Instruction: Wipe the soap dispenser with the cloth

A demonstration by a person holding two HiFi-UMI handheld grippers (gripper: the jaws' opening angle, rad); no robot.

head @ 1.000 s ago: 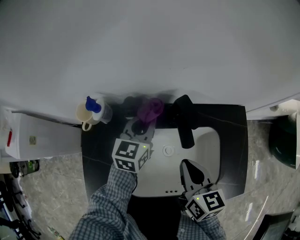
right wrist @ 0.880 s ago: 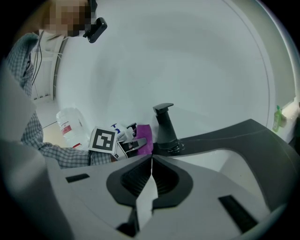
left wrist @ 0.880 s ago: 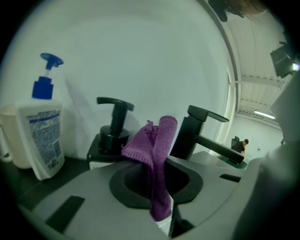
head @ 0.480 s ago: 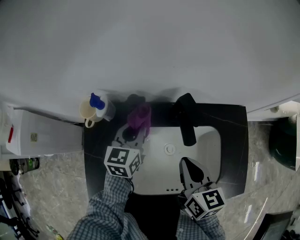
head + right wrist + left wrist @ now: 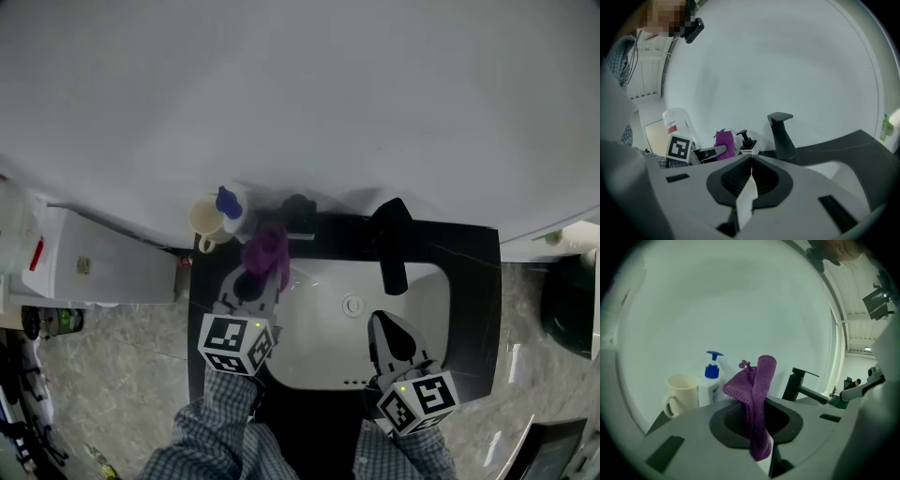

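My left gripper (image 5: pixel 255 279) is shut on a purple cloth (image 5: pixel 267 249), which stands up bunched between its jaws (image 5: pixel 756 394). A white soap bottle with a blue pump (image 5: pixel 231 208) (image 5: pixel 711 382) stands on the black counter behind the cloth and to its left. A soap dispenser with a black pump (image 5: pixel 299 215) (image 5: pixel 746 141) stands just right of the cloth, against the wall. The cloth hangs a little in front of both, touching neither. My right gripper (image 5: pixel 391 339) (image 5: pixel 751 162) is shut on nothing, over the near right of the white sink (image 5: pixel 323 352).
A cream mug (image 5: pixel 203 218) (image 5: pixel 681 392) sits beside the blue-pump bottle. A black faucet (image 5: pixel 393 247) (image 5: pixel 782 136) rises behind the basin. A white container with a red label (image 5: pixel 89 267) stands left of the counter (image 5: pixel 469 309).
My left gripper has drawn the cloth leftward and nearer to me, away from the black-pump dispenser. The right gripper has stayed where it was.
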